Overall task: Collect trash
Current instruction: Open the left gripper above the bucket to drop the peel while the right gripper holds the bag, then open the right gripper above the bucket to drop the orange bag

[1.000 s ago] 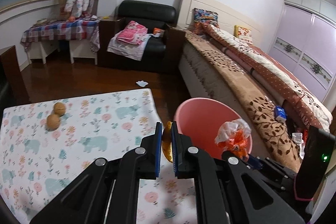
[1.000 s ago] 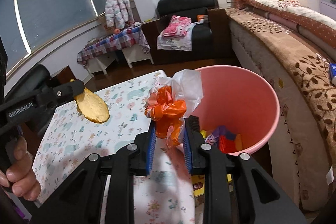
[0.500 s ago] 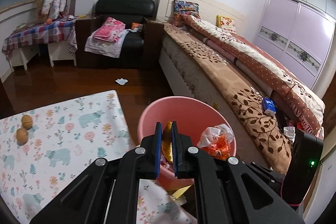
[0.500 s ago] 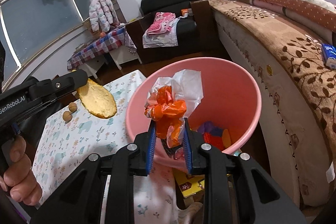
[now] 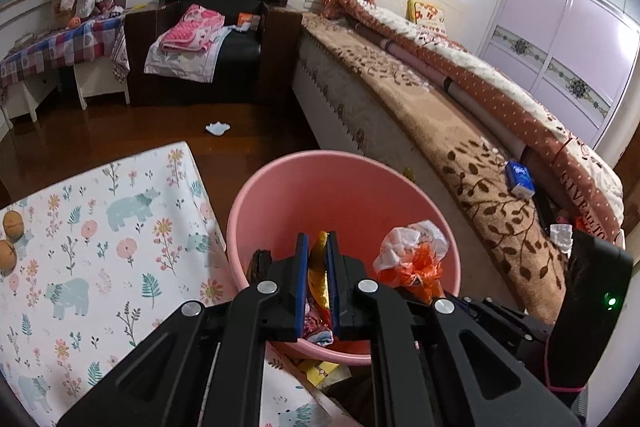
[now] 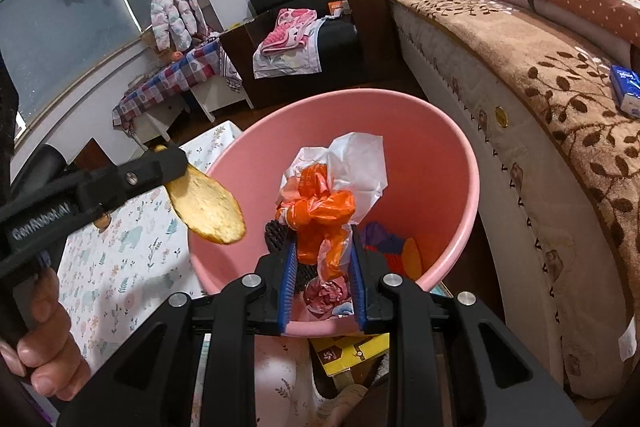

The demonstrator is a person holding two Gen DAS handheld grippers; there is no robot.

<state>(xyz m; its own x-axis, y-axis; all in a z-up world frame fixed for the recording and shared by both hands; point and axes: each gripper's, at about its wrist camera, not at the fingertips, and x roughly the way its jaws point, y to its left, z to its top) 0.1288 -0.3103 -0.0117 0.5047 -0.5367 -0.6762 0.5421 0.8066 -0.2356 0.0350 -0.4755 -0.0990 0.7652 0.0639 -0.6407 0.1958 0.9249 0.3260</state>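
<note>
Left gripper [image 5: 317, 281] clenched on peel [image 6: 206, 209]; right gripper [image 6: 322, 283] clenched on bag [image 6: 320, 205]. Bin [image 6: 452, 163] lies under both jaws. Best release: part jaws fully, clear of rim.

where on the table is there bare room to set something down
The tablecloth is bare from the two nuts at its left edge across to the bin. The bin side is crowded: both claws hang over it, left and right, each holding trash.
</note>
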